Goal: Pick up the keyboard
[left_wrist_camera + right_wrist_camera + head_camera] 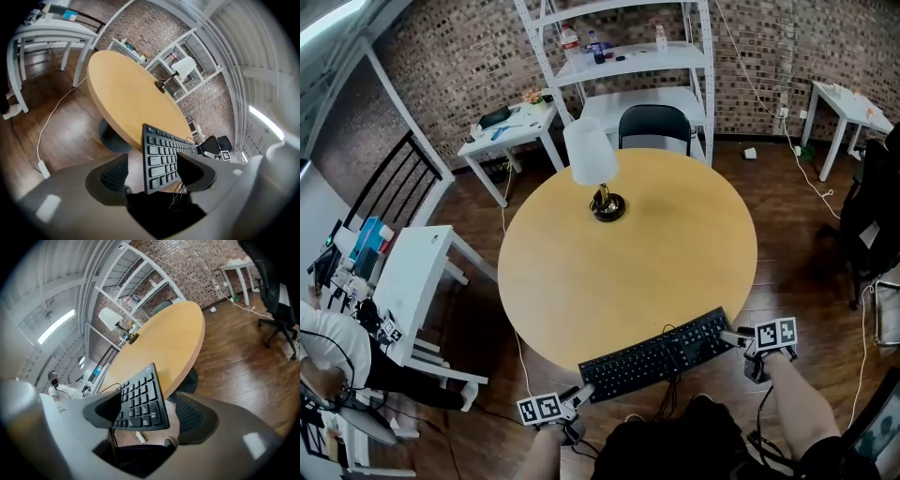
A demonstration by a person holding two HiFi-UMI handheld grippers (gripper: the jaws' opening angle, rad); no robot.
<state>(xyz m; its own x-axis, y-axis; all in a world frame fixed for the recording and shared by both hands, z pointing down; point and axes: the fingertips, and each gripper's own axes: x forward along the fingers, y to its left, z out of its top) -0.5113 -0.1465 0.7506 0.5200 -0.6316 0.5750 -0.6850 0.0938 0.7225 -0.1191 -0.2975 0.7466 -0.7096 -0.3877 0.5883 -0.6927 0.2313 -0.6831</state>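
Head view: the keyboard [661, 354] lies flat along the near rim of the round surface [628, 262], with its ends reaching past the edge. The left gripper [581, 394] is at its left end and the right gripper [736, 337] at its right end. A lamp [595, 169] stands well apart, towards the far side.

Left gripper view: the left gripper [150, 173] has its jaws spread wide. The end of the keyboard [161, 161] sits between them, ungripped.

Right gripper view: the right gripper [150, 414] has its jaws equally wide, and the other end of the keyboard [140, 401] sits between them.
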